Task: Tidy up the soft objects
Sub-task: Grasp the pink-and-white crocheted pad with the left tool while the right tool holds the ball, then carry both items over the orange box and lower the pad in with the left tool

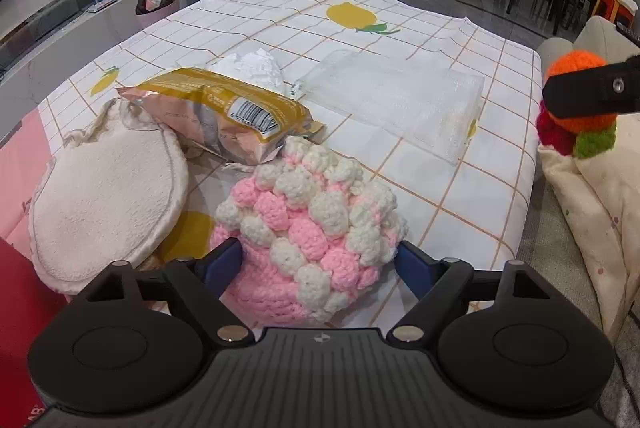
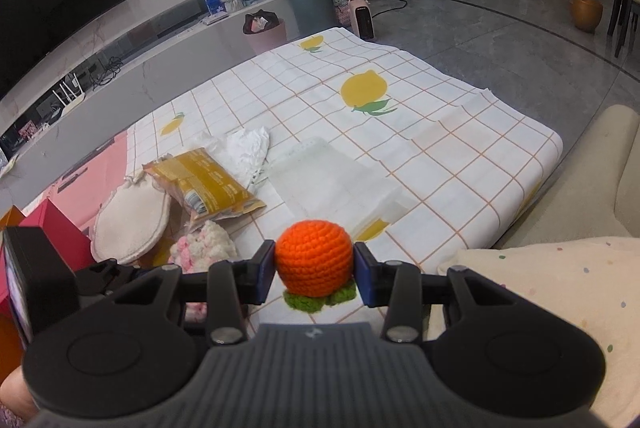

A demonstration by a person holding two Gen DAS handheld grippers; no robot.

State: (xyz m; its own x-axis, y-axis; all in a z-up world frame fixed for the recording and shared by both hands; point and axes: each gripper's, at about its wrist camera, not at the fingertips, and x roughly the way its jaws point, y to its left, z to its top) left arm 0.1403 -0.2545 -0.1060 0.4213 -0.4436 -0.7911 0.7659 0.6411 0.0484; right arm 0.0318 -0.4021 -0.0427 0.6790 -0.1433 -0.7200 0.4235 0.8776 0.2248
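Observation:
A pink and white crocheted pouch (image 1: 312,224) lies on the checked cloth (image 1: 400,19). My left gripper (image 1: 318,260) has its blue pads on both sides of the pouch and is shut on it. My right gripper (image 2: 315,266) is shut on an orange crocheted ball (image 2: 314,258) with green leaves, held above the cloth's near edge. The ball also shows at the right edge of the left wrist view (image 1: 580,95), with red and green knit parts. The pouch shows partly in the right wrist view (image 2: 204,244).
A cream round pad (image 1: 108,199), a yellow snack bag (image 1: 228,111), crumpled white paper (image 1: 256,65) and a clear bubble-wrap sheet (image 1: 396,99) lie on the cloth. A dotted cream cushion (image 2: 560,292) sits right. A red box (image 2: 52,228) stands left.

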